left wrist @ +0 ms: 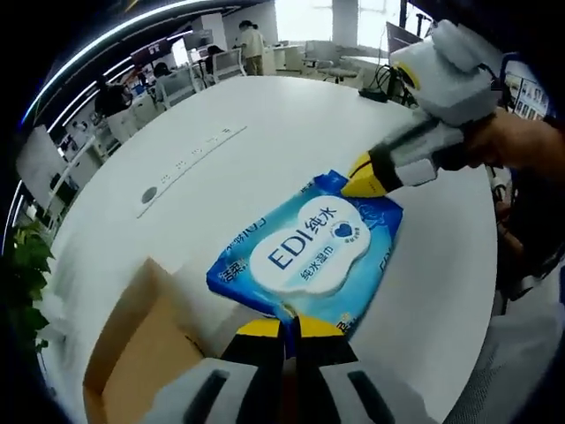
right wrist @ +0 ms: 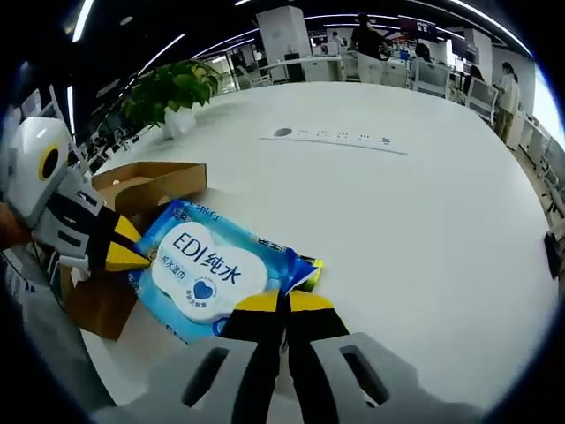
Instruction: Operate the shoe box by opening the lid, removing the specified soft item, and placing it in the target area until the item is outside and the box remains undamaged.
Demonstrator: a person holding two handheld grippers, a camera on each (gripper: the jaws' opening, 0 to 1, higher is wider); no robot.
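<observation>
Left gripper view: the wipes pack [left wrist: 309,252] lies on the white tabletop [left wrist: 265,132], beside the open box [left wrist: 141,353] near its edge. Left gripper [left wrist: 290,329] and right gripper [left wrist: 360,177], jaws closed, pinch opposite pack edges.

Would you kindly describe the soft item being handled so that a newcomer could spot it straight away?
On the large white table, next to the open brown cardboard box, lies a flat blue wet-wipes pack held at opposite ends by the left gripper and the right gripper. Its glossy blue wrapper and white oval flap printed "EDI" set it apart from the plain cardboard.
</observation>
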